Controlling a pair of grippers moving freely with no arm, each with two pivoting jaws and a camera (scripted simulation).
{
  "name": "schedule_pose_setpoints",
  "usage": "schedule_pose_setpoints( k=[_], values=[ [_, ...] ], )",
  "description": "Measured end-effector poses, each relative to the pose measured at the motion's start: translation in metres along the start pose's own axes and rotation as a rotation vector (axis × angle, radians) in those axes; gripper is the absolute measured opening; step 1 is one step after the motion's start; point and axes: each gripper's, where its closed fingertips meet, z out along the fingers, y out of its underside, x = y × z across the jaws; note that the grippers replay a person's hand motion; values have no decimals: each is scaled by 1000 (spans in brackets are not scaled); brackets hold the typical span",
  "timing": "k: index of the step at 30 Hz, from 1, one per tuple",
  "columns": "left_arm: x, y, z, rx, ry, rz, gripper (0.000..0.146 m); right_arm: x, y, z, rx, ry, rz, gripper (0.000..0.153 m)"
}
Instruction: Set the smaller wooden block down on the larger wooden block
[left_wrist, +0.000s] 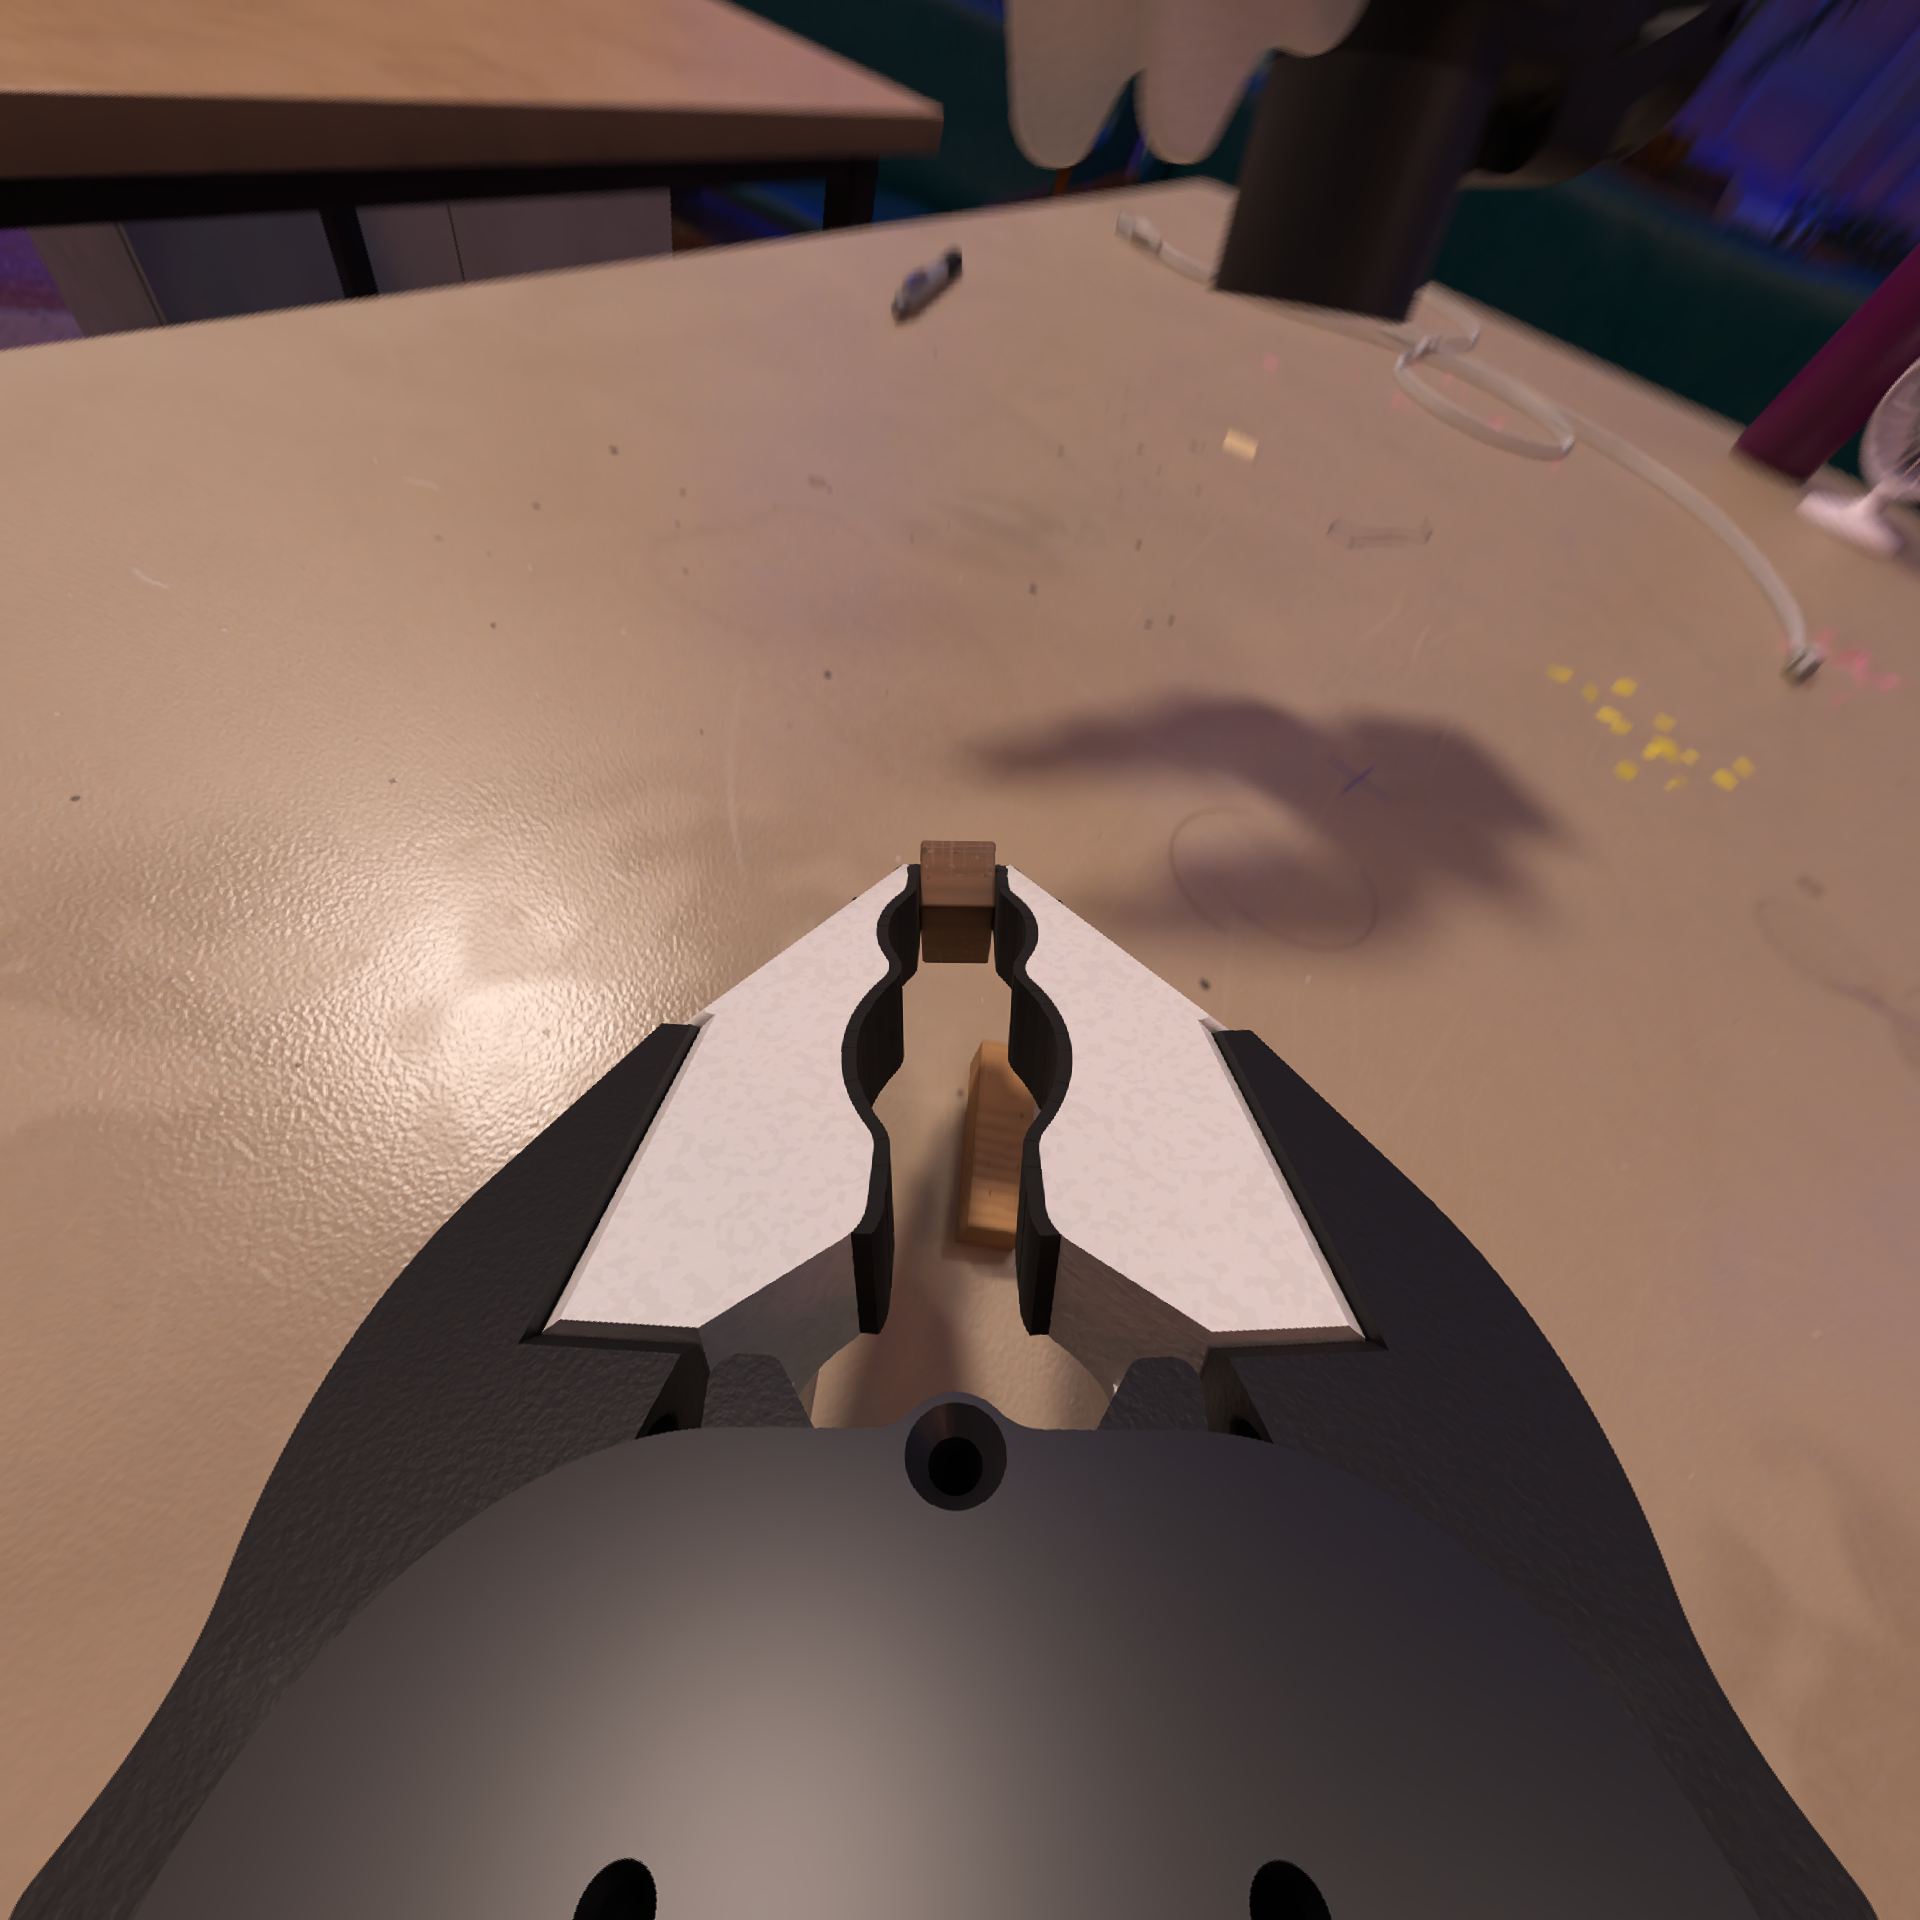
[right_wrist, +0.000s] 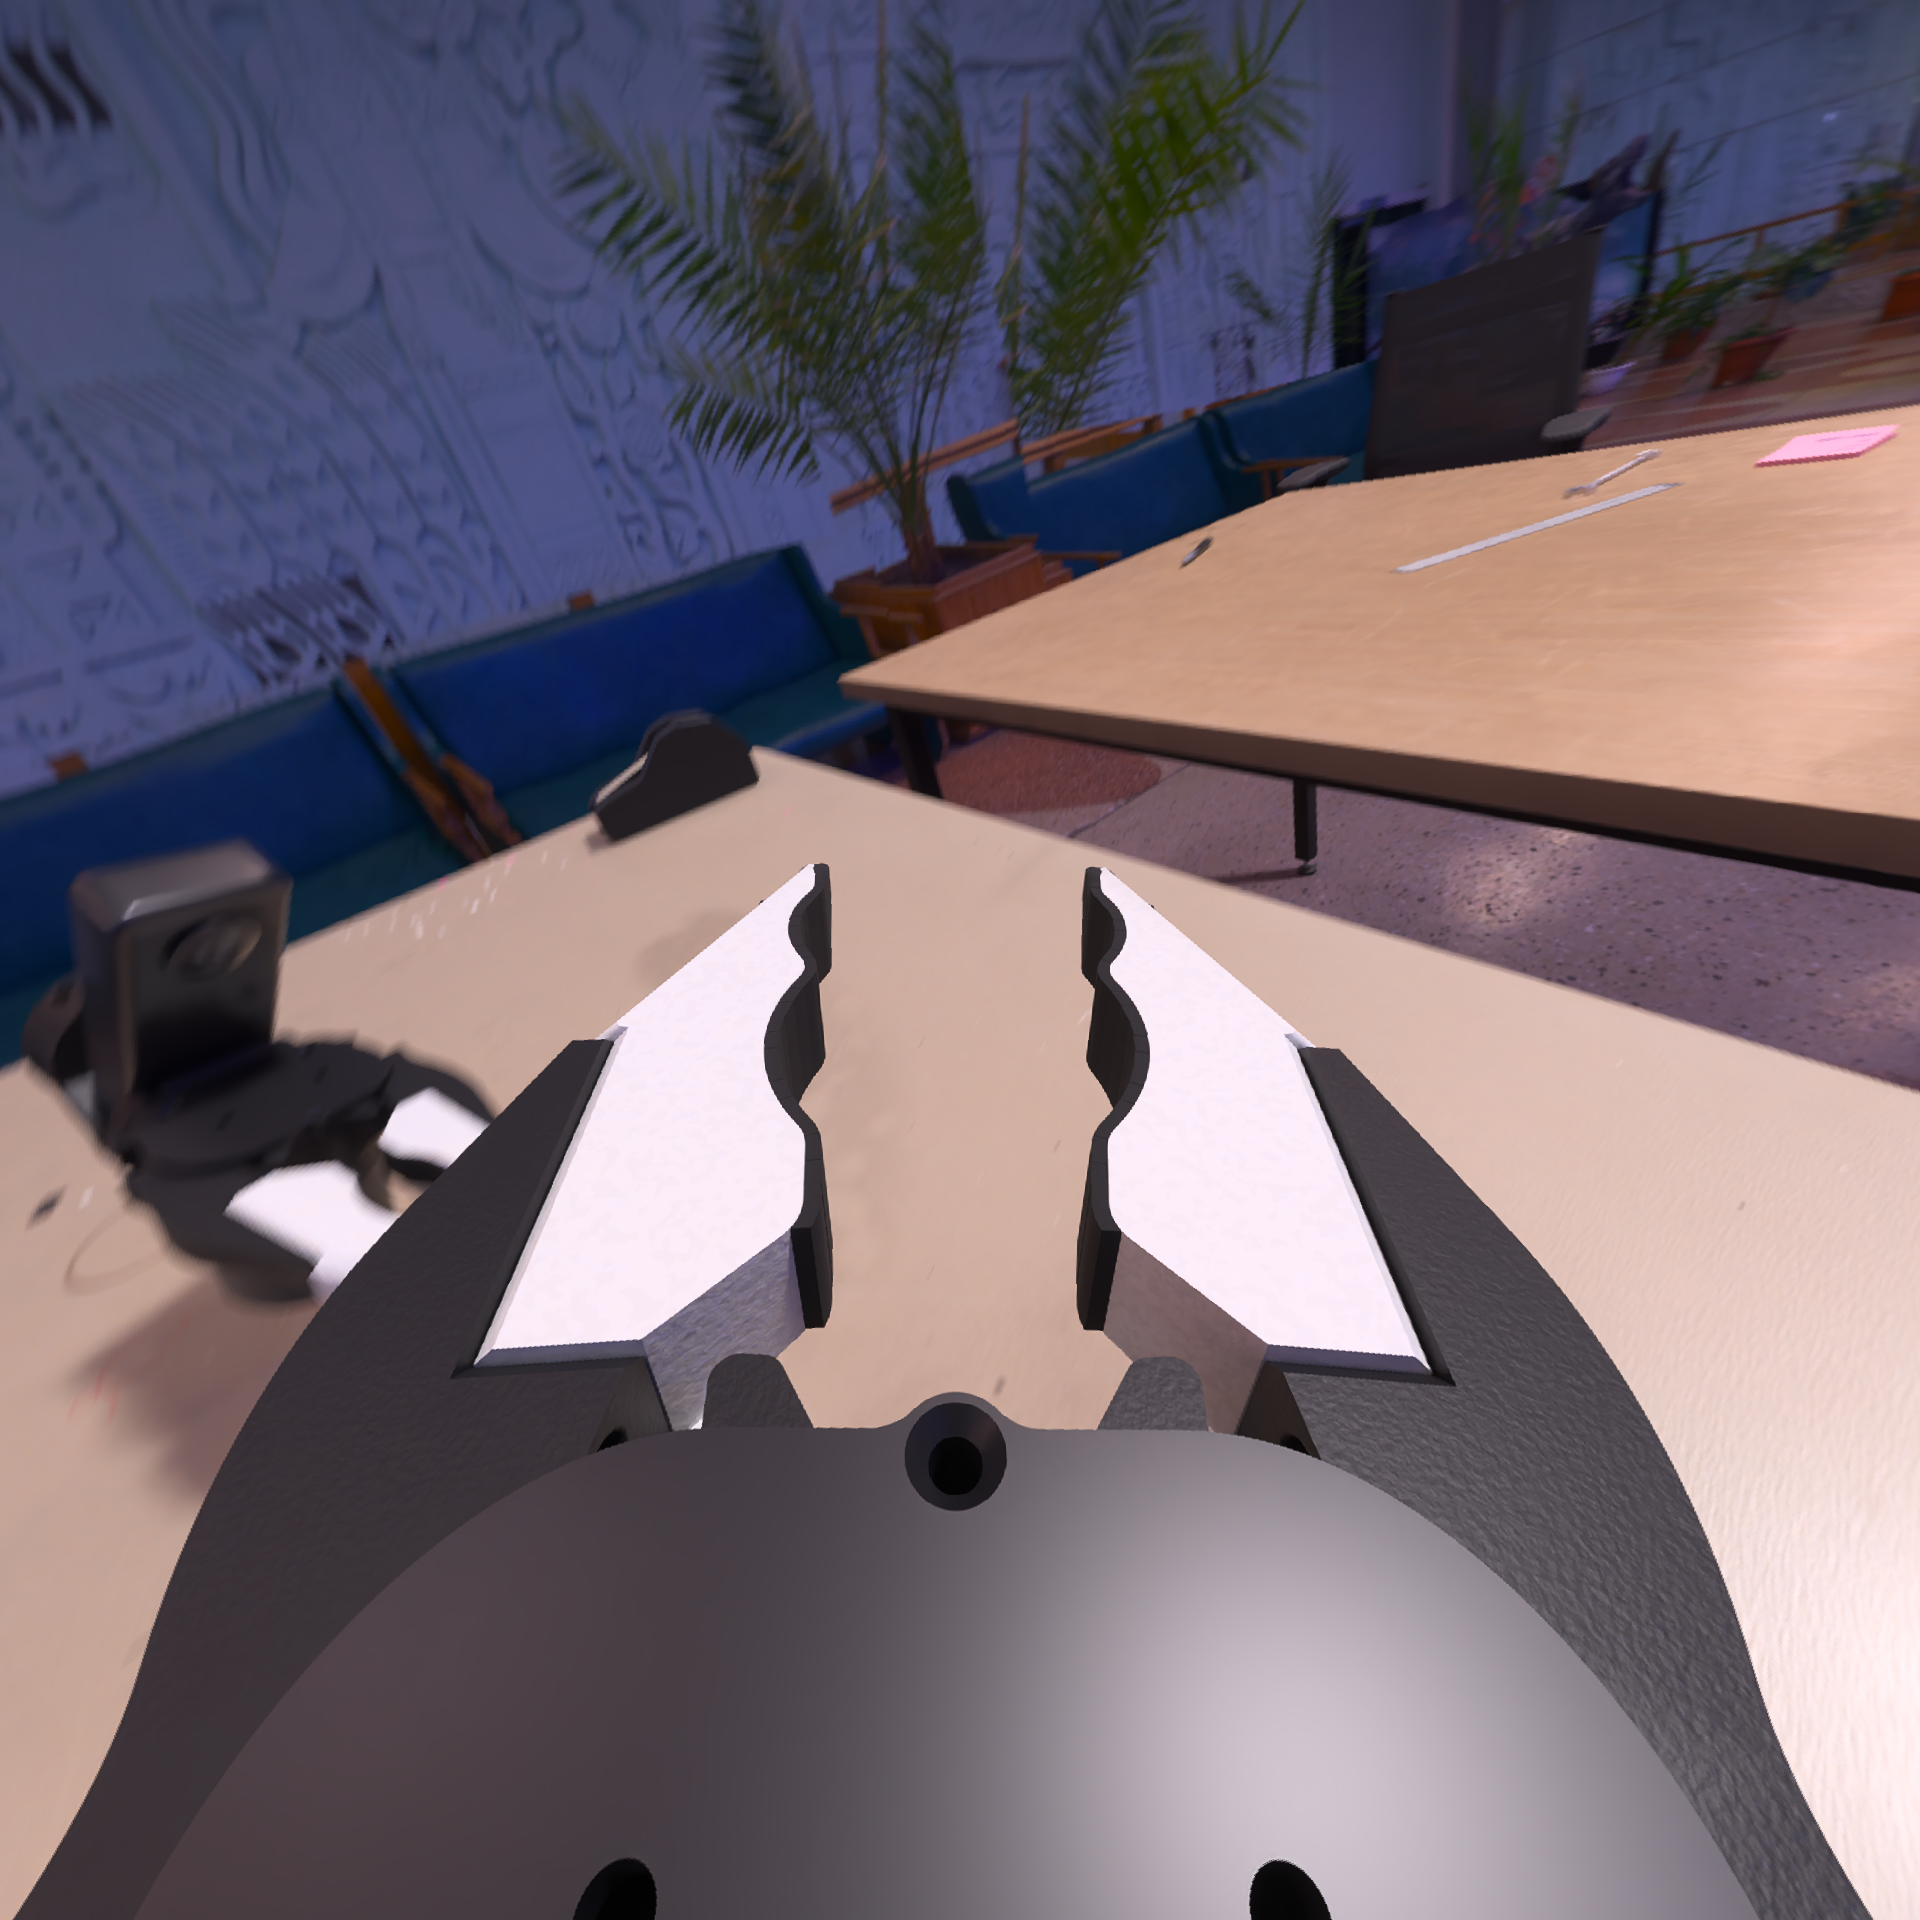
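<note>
In the left wrist view my left gripper (left_wrist: 957, 883) is shut on the smaller wooden block (left_wrist: 957, 902), a small brown cube held at the fingertips above the beige table (left_wrist: 416, 727). The larger wooden block (left_wrist: 995, 1148), a paler slab, lies on the table below, seen between the fingers and partly hidden by the right finger. In the right wrist view my right gripper (right_wrist: 956, 883) is open and empty above the table. The left gripper (right_wrist: 270, 1174) shows far left in that view. The right gripper (left_wrist: 1340, 145) shows at the top of the left wrist view.
A dark marker (left_wrist: 925, 283) and a clear cable (left_wrist: 1538, 436) lie at the table's far side, with yellow specks (left_wrist: 1652, 738) to the right. A black object (right_wrist: 675, 774) sits at the table's far edge. A second wooden table (right_wrist: 1455, 644) stands beyond.
</note>
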Motion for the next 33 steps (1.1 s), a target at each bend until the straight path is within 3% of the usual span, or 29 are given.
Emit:
schedule_pose_setpoints(
  k=[6,16,23,26,29,33],
  values=[
    [13,21,6,-129,32,74,13,-47,48,-42,-70,-35,-143,48],
    [16,41,-10,-249,42,86,13,-46,64,-56,-55,-30,-215,47],
    [8,17,-22,-83,49,53,33,-42,69,-56,-53,-23,-218,46],
    [-7,-4,-28,63,-33,71,33,-40,68,-56,-38,-13,-226,46],
    [-33,-40,-40,213,-219,157,33,-39,69,-56,-35,-12,-211,46],
    [-75,-123,-60,335,-495,292,17,-36,70,-56,-35,-5,-206,45]
  ],
)
